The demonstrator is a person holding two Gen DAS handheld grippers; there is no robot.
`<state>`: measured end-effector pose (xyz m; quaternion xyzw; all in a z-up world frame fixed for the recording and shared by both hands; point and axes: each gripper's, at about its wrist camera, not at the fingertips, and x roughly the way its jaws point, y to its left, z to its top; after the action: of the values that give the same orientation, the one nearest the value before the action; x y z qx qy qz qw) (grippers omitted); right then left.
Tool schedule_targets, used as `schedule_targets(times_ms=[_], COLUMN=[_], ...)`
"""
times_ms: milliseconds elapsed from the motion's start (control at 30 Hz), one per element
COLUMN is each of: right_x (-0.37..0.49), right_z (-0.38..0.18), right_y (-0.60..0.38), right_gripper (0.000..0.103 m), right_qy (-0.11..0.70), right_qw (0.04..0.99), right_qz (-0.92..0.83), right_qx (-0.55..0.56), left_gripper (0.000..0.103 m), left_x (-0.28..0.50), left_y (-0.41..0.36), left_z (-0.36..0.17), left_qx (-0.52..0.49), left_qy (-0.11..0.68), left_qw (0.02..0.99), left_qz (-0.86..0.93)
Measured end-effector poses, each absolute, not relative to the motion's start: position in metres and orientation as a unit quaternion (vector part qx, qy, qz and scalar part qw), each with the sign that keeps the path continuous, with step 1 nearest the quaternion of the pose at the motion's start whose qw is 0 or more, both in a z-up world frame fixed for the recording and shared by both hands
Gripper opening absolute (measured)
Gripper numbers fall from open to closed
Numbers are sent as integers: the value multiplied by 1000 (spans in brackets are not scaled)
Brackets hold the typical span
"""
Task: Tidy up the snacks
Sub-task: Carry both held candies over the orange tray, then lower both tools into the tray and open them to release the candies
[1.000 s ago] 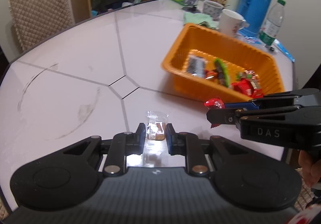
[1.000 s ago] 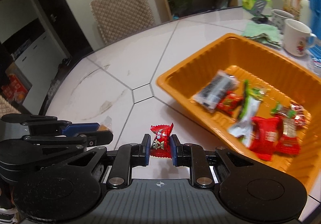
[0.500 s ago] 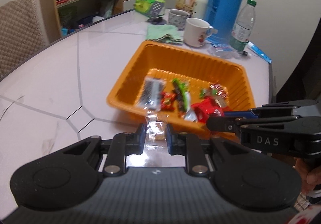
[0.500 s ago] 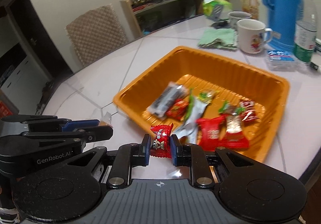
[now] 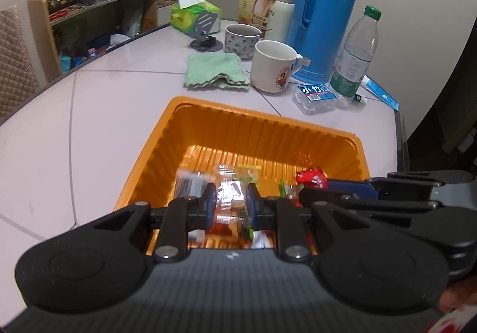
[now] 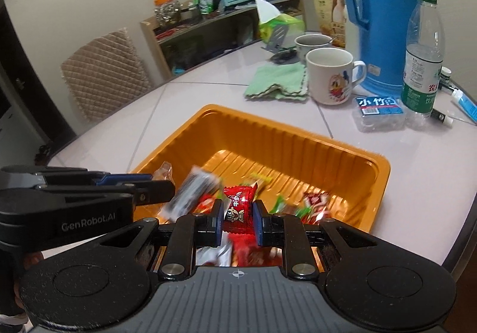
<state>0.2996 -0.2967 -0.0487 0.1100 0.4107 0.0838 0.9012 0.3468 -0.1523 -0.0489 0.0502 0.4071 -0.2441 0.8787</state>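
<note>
An orange tray [image 5: 301,131] [image 6: 298,136] sits on the table and holds several wrapped snacks. My left gripper [image 5: 230,198] is shut on a clear-wrapped biscuit [image 5: 228,198] and holds it over the tray's near end. My right gripper [image 6: 238,212] is shut on a red candy [image 6: 238,207], also over the tray's near end. The right gripper shows in the left wrist view [image 5: 310,184] with the red candy [image 5: 311,178] at its tip. The left gripper shows at the left of the right wrist view [image 6: 161,181], beside a black snack packet [image 6: 190,193].
Behind the tray lie a green cloth [image 5: 214,70], two mugs [image 5: 272,66], a blue thermos [image 5: 325,11], a water bottle [image 5: 356,55] and a small clear box [image 5: 316,97]. The table edge [image 5: 398,136] runs along the right. A chair [image 6: 104,73] and shelf [image 6: 220,32] stand beyond.
Both grippers have moved from the bare table in front of the tray to over the tray's near end, each still holding its snack.
</note>
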Motion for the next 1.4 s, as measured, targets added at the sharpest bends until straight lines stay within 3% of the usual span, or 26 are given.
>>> schedule_targets(times_ms=[600,1400], right_x=[353,357], right_z=[-79,-82], right_y=[-314,-322], right_gripper=[21,21], right_qy=[434,440], right_qw=[893,889], right_qz=[41,29], right_qx=[113,125], left_gripper=[19,20], left_x=[413,424], left_y=[-186,-180], left_z=[-80,-79], left_qx=[77,65], left_qy=[431,436], left_qw=[860,859], left_qz=[-261,-260])
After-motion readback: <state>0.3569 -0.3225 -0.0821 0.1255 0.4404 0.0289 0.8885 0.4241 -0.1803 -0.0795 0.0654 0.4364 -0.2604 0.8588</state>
